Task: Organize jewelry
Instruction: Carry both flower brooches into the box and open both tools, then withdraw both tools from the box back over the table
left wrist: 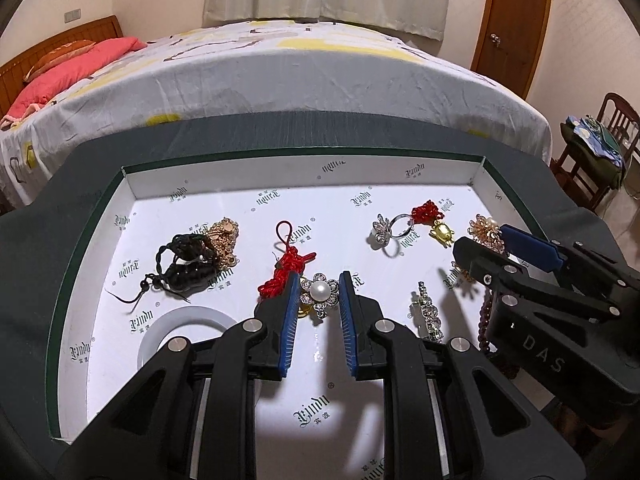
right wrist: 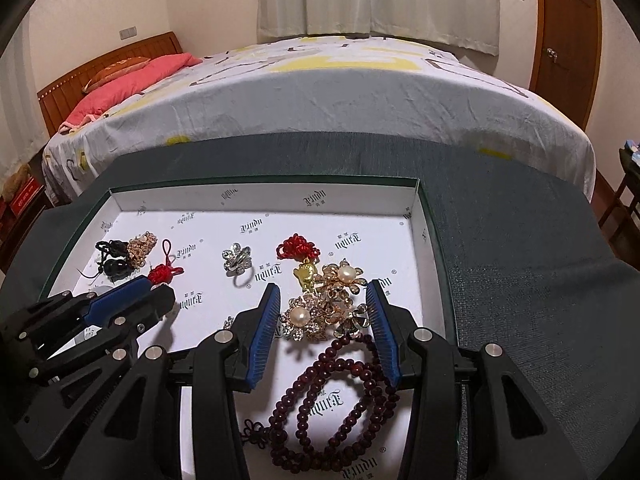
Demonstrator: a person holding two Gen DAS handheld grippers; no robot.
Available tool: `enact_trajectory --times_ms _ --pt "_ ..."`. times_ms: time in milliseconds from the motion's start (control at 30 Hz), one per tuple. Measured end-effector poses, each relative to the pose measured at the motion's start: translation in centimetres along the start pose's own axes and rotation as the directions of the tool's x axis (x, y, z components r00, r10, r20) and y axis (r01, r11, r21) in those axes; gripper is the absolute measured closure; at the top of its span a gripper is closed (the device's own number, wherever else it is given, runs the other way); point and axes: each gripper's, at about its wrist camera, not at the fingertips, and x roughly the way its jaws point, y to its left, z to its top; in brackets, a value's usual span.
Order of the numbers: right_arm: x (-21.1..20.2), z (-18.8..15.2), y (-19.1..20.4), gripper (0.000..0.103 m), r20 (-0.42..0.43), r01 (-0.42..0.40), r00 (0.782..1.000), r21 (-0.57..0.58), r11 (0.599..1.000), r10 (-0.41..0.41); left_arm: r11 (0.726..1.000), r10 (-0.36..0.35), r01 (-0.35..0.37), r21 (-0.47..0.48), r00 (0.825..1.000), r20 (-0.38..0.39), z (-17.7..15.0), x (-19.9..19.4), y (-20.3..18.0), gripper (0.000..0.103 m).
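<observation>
**Pearl brooch sat dead ahead between the left fingers**

In the left wrist view, the left gripper (left wrist: 319, 292) had its two blue-padded fingers (left wrist: 291, 312) spread apart, holding nothing. A silver flower brooch with one white pearl (left wrist: 320, 291) lay at 12 o'clock from the fingertips, right in the gap, with clear room on both sides. Whether either pad touched it could not be told. The brooch was roundish, so no long axis mattered; by my judgement a straight close would have caught it across its width. A red knotted charm (left wrist: 285, 265) lay just beside the left finger, at about 11 o'clock, close enough to risk being pinched along with the brooch.

In the right wrist view, the right gripper (right wrist: 323, 306) was likewise parted wide and empty. Nearest it, at 6 o'clock under the fingers, lay a coiled dark red bead strand (right wrist: 340, 396). Between the tips sat a cluster of gold and crystal pearl brooches (right wrist: 324, 304), tangled together, so a single piece looked harder to isolate there.

Everything rested inside a shallow white printed tray (right wrist: 256, 190) on the dark desk (right wrist: 520, 240). Farther off, at 10 o'clock in the left view, were black earrings against a gold piece (left wrist: 196, 256); at 1 o'clock, a silver ring (left wrist: 390, 230). The left hand seemed the better placed for its target.
</observation>
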Motion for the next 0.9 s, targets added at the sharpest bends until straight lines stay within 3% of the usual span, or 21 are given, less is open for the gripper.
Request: enact_trajectory --times_ms 233,433,633,900 --pt "0.29 -0.03 0.20 0.058 -0.009 0.006 1.000 -0.002 1.000 -0.006 1.000 0.001 -0.001 0.015 1.000 -0.003 0.07 0.07 -0.21 0.081" --pt "0.20 -0.07 0.04 0.058 -0.006 0.002 1.000 0.001 1.000 -0.002 1.000 0.002 -0.002 0.027 1.000 0.014 0.15 -0.35 -0.47 0.056" --pt "0.20 -0.11 -0.02 0.057 -0.008 0.001 1.000 0.004 1.000 -0.001 1.000 0.002 -0.002 0.027 1.000 0.011 0.18 -0.32 -0.56 0.054" --pt "-0.63 -0.27 -0.56 0.043 0.014 0.021 1.000 0.028 0.999 -0.022 1.000 0.020 -0.020 0.010 1.000 0.018 0.13 -0.83 0.01 0.035"
